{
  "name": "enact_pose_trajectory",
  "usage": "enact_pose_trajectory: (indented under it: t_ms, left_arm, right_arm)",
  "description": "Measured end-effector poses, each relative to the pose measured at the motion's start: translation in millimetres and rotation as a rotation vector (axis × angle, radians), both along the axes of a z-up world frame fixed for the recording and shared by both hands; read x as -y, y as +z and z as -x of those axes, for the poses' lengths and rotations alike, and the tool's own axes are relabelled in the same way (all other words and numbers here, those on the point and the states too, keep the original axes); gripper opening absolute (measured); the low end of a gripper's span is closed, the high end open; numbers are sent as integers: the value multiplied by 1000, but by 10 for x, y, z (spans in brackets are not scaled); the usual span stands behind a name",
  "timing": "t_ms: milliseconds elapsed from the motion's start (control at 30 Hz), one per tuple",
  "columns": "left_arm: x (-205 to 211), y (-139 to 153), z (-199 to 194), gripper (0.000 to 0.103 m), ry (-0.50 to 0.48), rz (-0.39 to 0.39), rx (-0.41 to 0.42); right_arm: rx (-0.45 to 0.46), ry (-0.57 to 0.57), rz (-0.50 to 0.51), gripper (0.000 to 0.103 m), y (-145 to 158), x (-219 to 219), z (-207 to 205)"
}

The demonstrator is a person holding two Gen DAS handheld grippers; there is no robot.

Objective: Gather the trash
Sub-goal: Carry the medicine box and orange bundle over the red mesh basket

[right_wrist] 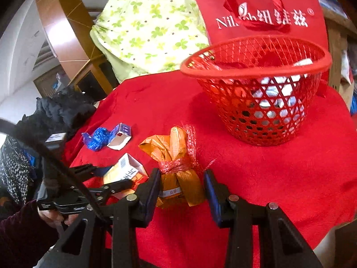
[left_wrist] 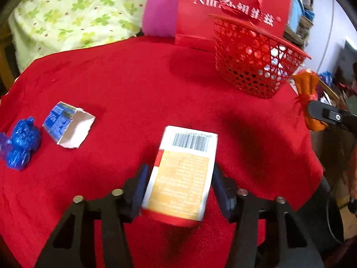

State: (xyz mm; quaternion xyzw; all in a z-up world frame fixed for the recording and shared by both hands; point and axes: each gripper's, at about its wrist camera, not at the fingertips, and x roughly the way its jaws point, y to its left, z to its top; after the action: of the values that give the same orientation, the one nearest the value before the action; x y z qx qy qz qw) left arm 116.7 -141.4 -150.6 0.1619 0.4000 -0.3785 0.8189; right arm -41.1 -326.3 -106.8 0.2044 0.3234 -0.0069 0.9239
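Left gripper [left_wrist: 178, 185] clamped on white-and-orange cardboard box [left_wrist: 183, 172], right gripper [right_wrist: 181, 192] on orange foil packet [right_wrist: 176, 174], both bound for far red plastic basket [right_wrist: 256, 102].

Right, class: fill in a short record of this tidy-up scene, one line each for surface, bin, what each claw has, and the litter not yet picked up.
surface: table under a red cloth
bin: red mesh basket, some rubbish already inside
left claw: around a white and orange box
right claw: shut on an orange wrapper bundle
loose litter: torn blue carton; crumpled blue foil
behind basket: red gift bag
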Motion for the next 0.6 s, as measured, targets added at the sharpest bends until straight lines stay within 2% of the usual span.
enact_pose_trajectory:
  t_ms: [100, 200, 467, 600]
  left_arm:
    - [-60, 154, 30, 52, 50, 61, 0]
    - [-28, 438, 121, 52, 67, 109, 47]
    - [240, 1301, 296, 52, 120, 236, 166]
    - [410, 1570, 341, 52, 112, 269, 207]
  right_arm:
    - [24, 8, 50, 42, 115, -83, 17]
    - [59, 9, 78, 42, 284, -116, 28]
    - [173, -51, 98, 42, 765, 107, 186]
    - [200, -83, 116, 42, 975, 257, 226]
